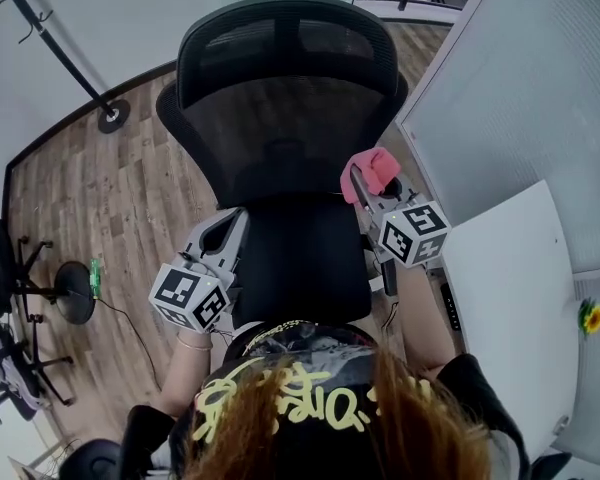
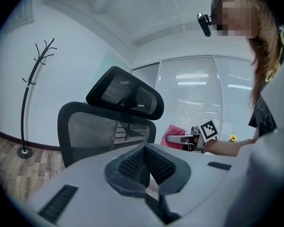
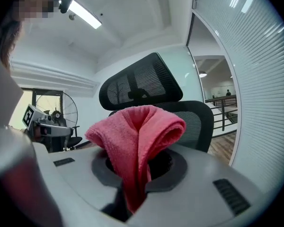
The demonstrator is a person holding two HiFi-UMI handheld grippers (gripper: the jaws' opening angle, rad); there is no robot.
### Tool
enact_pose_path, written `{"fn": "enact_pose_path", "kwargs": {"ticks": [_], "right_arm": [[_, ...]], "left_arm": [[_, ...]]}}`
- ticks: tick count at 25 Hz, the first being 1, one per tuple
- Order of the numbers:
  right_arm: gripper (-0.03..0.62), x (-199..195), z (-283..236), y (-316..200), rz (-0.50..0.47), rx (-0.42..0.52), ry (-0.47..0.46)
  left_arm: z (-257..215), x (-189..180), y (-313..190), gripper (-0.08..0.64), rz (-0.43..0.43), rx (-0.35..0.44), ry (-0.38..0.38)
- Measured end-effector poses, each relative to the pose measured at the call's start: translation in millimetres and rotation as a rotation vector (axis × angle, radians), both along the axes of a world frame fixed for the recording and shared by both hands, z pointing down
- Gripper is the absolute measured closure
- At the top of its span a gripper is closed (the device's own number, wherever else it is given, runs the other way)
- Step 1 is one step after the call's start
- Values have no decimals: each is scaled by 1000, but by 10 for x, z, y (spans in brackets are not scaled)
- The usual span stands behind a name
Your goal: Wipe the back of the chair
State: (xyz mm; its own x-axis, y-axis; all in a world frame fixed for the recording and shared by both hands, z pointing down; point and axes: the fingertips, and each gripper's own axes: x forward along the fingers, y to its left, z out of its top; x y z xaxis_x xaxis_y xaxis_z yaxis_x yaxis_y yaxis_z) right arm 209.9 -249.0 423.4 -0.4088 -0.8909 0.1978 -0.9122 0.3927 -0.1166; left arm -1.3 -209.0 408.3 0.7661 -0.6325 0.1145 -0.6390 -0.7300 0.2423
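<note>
The black mesh office chair faces me; its backrest (image 1: 280,128) and headrest (image 1: 285,43) lie beyond the seat (image 1: 300,263). My right gripper (image 1: 365,183) is shut on a folded pink cloth (image 1: 373,168), held at the backrest's right edge above the armrest. In the right gripper view the cloth (image 3: 137,131) bulges out of the right gripper (image 3: 135,174), with the backrest (image 3: 196,122) just behind. My left gripper (image 1: 230,226) hovers at the seat's left side, shut and empty. In the left gripper view, the left gripper (image 2: 146,167) points at the backrest (image 2: 90,131).
A coat stand (image 1: 108,116) rises at the back left. A white desk (image 1: 510,278) and a glass partition with blinds (image 1: 520,98) close in the right side. Another chair's base (image 1: 40,288) stands on the wood floor at the left.
</note>
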Motion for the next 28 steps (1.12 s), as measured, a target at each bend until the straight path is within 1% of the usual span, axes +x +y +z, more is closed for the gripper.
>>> {"fn": "enact_pose_path", "kwargs": {"ticks": [12, 21, 28], "right_arm": [[523, 53, -34, 265, -110, 33, 39], [523, 27, -35, 297, -155, 48, 44], [523, -31, -49, 293, -182, 57, 77]], "left_arm": [[14, 344, 80, 568, -52, 5, 12], [-1, 422, 66, 568, -75, 9, 14], [-29, 416, 48, 568, -86, 9, 12]]}}
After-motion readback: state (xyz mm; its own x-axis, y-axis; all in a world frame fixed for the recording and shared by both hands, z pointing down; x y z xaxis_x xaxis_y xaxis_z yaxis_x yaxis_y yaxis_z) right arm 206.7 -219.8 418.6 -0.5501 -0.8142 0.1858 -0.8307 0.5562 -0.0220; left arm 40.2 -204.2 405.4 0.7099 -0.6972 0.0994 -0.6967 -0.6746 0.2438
